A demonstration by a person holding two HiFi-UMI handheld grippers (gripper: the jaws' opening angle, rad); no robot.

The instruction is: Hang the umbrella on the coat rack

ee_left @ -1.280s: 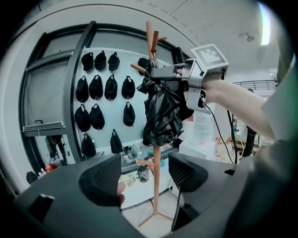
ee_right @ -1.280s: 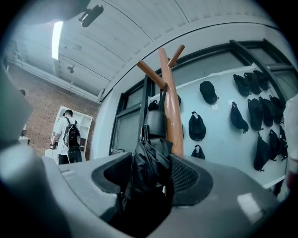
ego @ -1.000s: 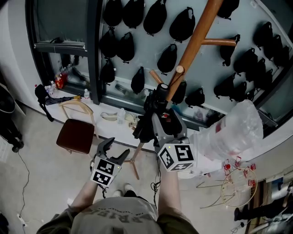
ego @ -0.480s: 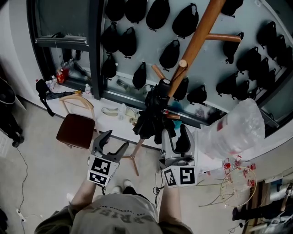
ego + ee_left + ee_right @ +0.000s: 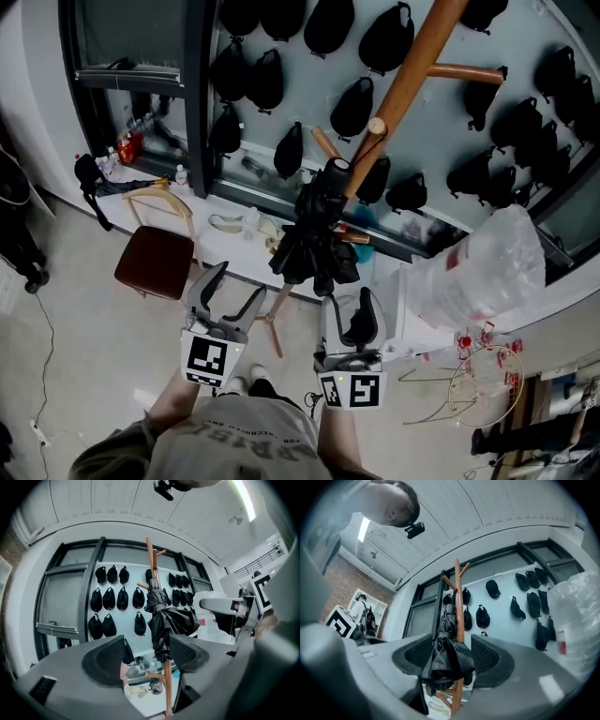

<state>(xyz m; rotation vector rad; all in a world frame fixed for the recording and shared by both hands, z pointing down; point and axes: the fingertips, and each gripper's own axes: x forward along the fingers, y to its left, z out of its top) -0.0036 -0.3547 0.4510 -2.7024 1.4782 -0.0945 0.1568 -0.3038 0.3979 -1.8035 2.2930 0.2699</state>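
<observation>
The black folded umbrella (image 5: pixel 314 239) hangs from a peg of the orange wooden coat rack (image 5: pixel 403 84), its canopy bunched low against the pole. My right gripper (image 5: pixel 348 300) is just below it in the head view, open, with nothing held. My left gripper (image 5: pixel 236 286) is to the left at a similar height, open and empty too. In the left gripper view the umbrella (image 5: pixel 164 625) and rack (image 5: pixel 152 564) stand beyond my open left gripper (image 5: pixel 147 656). The right gripper view shows the umbrella (image 5: pixel 447 658) hanging on the rack (image 5: pixel 458 602), well beyond my right gripper (image 5: pixel 452 657).
A chair with a brown seat (image 5: pixel 155 267) stands to the left, with a wooden hanger (image 5: pixel 155 202) behind it. A big clear plastic bag (image 5: pixel 487 262) sits at the right above a wire frame (image 5: pixel 483 375). Many black caps (image 5: pixel 281 80) hang on the wall behind the rack.
My right gripper has drawn back from the umbrella toward me and lower; the umbrella stays on the rack. My left gripper has risen a little.
</observation>
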